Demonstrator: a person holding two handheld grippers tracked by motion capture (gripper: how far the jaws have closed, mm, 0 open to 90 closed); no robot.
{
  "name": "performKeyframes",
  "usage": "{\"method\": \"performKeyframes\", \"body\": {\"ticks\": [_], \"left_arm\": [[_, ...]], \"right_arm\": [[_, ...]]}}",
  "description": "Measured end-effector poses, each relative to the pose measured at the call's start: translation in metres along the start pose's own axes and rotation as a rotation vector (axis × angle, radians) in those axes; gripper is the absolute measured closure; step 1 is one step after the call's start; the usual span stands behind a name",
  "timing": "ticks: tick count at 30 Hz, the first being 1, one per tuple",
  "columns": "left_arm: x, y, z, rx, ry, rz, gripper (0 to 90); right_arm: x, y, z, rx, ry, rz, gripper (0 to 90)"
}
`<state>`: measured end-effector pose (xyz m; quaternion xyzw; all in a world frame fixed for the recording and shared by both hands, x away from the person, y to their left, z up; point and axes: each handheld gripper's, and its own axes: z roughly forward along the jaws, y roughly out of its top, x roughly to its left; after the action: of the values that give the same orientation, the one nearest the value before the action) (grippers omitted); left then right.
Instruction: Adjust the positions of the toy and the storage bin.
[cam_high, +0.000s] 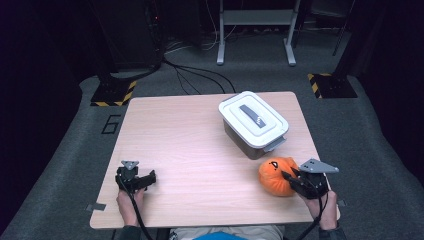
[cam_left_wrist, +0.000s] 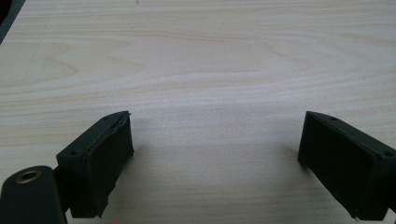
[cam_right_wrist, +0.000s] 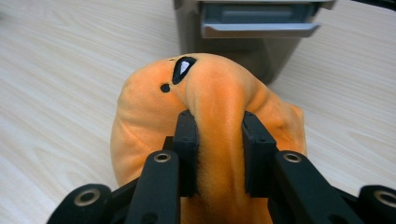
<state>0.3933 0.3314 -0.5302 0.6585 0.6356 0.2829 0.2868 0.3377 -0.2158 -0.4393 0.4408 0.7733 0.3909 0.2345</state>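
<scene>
Right hand-held gripper (cam_right_wrist: 219, 154) clamped on an orange plush toy (cam_right_wrist: 205, 107), just in front of the lidded white bin.

Its two black jaws pinch a thick fold of the plush toy (cam_high: 276, 175) between them, the toy's black eye patch turned up and away from the person. The toy sits on the desk (cam_high: 200, 145) just beside the white bin (cam_high: 253, 123), on the bin's near side, close to its latch; the bin's lid is on. The left hand-held gripper (cam_left_wrist: 215, 154) lies well apart from the bin, near the desk's near left corner, its jaws spread wide with only bare wood between them.
</scene>
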Motion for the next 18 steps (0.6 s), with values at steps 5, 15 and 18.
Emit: {"method": "performKeyframes", "body": {"ticks": [5, 15, 18], "left_arm": [[0.0, 0.0, 0.0, 0.0, 0.0, -0.001, 9.9], [0.0, 0.0, 0.0, 0.001, 0.0, 0.0, 9.9], [0.0, 0.0, 0.0, 0.001, -0.001, -0.001, 9.9]], "right_arm": [[-0.012, -0.001, -0.004, -0.01, -0.051, 0.021, 71.3], [-0.031, 0.001, -0.002, -0.019, -0.131, 0.059, 71.2], [-0.036, 0.003, 0.001, -0.023, -0.153, 0.065, 71.2]]}}
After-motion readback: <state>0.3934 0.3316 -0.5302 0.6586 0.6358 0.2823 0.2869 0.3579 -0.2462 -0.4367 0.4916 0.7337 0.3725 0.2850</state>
